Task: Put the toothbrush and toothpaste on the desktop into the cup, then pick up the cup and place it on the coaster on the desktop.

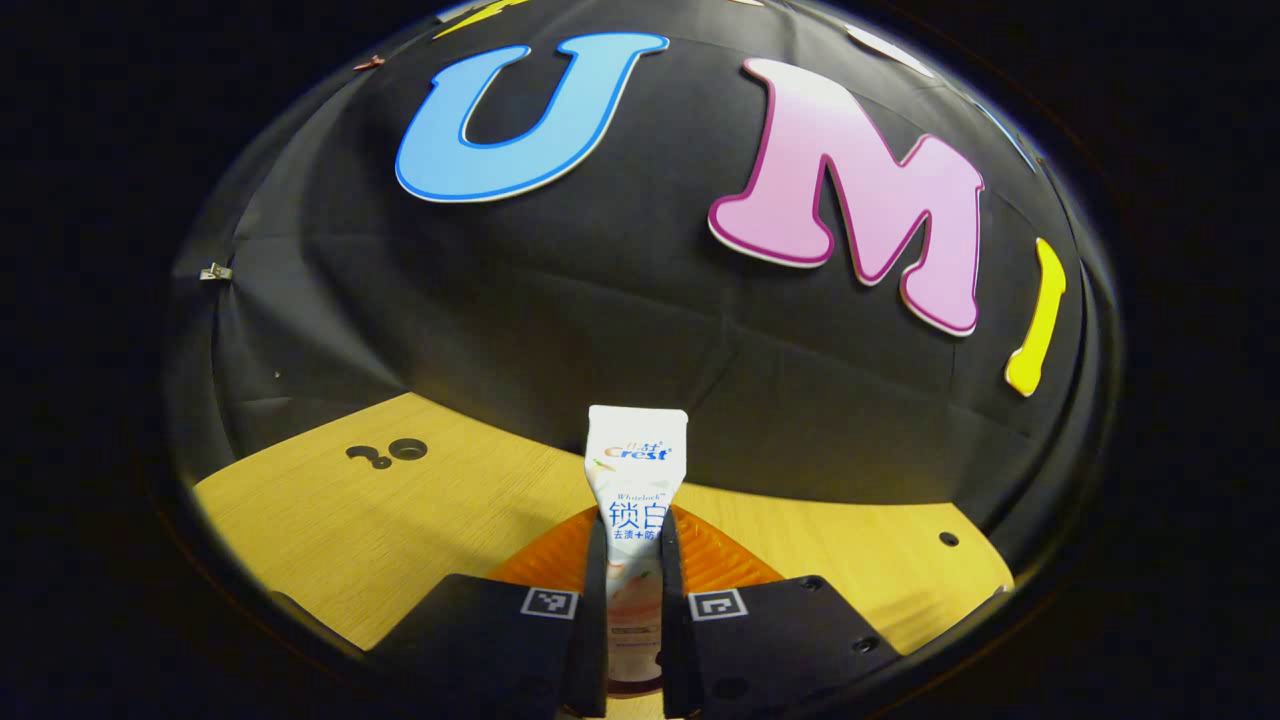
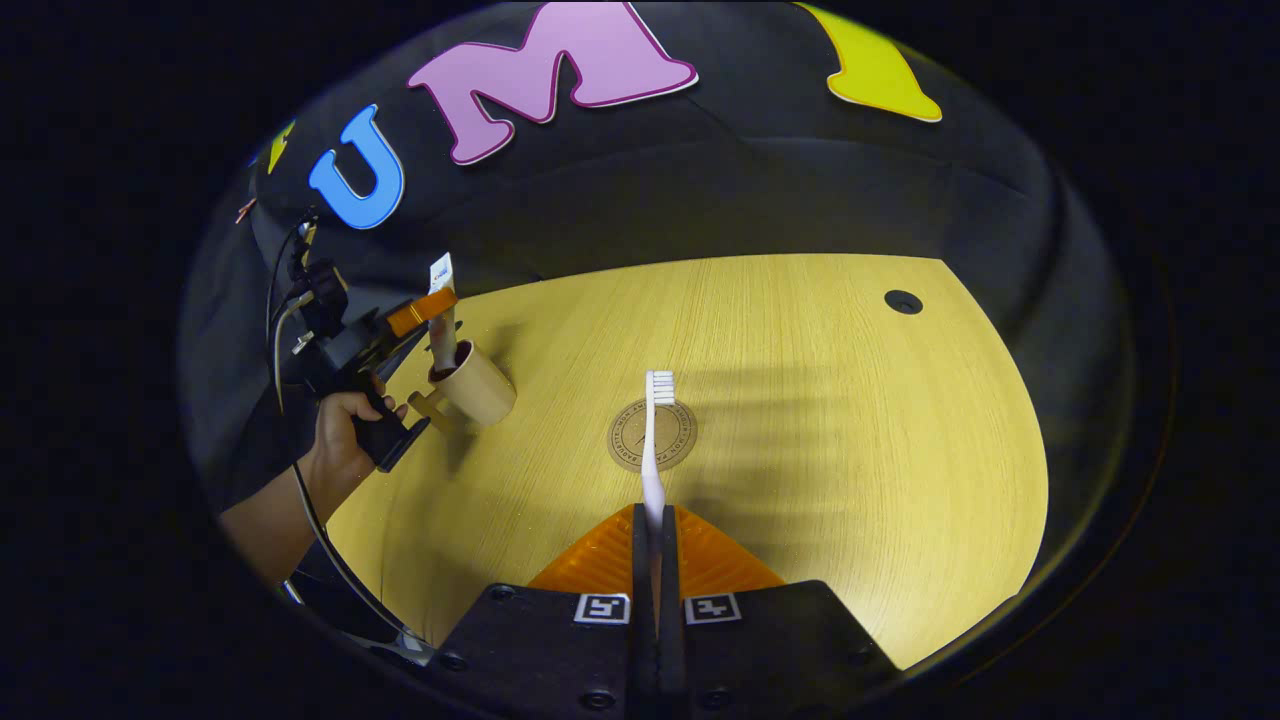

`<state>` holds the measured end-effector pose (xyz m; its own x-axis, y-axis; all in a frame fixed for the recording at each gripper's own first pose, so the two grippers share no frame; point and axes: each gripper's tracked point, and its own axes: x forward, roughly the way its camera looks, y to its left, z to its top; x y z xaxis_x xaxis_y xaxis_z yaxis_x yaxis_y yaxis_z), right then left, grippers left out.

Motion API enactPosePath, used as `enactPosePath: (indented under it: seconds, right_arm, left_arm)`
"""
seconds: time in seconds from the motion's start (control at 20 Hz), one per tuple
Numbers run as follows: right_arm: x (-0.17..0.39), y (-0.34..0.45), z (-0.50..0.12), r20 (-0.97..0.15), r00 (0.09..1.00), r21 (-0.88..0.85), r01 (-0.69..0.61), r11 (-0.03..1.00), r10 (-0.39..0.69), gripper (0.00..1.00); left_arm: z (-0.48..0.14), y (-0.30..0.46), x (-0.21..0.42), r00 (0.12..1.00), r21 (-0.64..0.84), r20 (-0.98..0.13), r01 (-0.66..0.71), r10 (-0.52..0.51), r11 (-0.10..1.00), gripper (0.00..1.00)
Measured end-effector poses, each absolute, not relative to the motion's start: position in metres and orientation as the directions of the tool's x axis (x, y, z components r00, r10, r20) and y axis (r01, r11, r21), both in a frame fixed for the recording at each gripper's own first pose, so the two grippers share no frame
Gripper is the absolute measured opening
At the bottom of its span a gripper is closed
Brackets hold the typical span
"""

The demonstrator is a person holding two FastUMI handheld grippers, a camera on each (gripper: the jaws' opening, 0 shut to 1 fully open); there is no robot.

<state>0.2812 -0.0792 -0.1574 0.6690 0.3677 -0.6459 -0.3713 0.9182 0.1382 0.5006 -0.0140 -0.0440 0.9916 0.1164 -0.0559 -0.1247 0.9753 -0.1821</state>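
My left jaws (image 1: 634,600) clenched the toothpaste tube (image 1: 636,470) upright, its lower end inside the cup (image 2: 474,388) so it could drop in, while my right jaws (image 2: 654,570) gripped the toothbrush (image 2: 655,440) above the coaster (image 2: 652,436), beside that cup on the surface (image 2: 820,400).

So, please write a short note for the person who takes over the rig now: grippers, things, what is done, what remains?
Left gripper: shut on the toothpaste; the right gripper view shows the tube's lower end in the cup, not yet released.
Right gripper: shut on the toothbrush, held above the desktop, over the coaster.
Done: both items picked up.
Left: release the toothpaste, put the toothbrush into the cup, set the cup on the coaster.
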Motion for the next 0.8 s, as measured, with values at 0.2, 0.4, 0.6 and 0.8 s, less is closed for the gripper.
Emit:
enactPosePath:
  seconds: [0.2, 0.4, 0.6, 0.8]
  right_arm:
    - [0.29, -0.063, -0.159, -0.62, 0.668, 0.161, -0.405, 0.9, 0.411, 0.05]
    - [0.291, -0.041, -0.154, -0.596, 0.654, 0.199, -0.441, 0.875, 0.465, 0.05]
    - [0.297, -0.015, -0.142, -0.566, 0.664, 0.203, -0.462, 0.863, 0.488, 0.05]
    - [0.307, 0.029, -0.124, -0.514, 0.676, 0.2, -0.505, 0.84, 0.528, 0.05]
  left_arm:
    - [-0.056, -0.016, 0.49, 0.986, -0.123, -0.106, -0.138, 0.126, 0.983, 0.32]
    - [-0.055, -0.016, 0.463, 0.979, -0.113, -0.149, -0.154, 0.136, 0.982, 0.6]
    - [-0.047, -0.015, 0.399, 0.981, -0.128, -0.136, -0.159, 0.141, 0.979, 1.0]
    - [-0.062, -0.01, 0.323, 0.971, -0.17, -0.183, -0.183, 0.152, 0.968, 0.98]
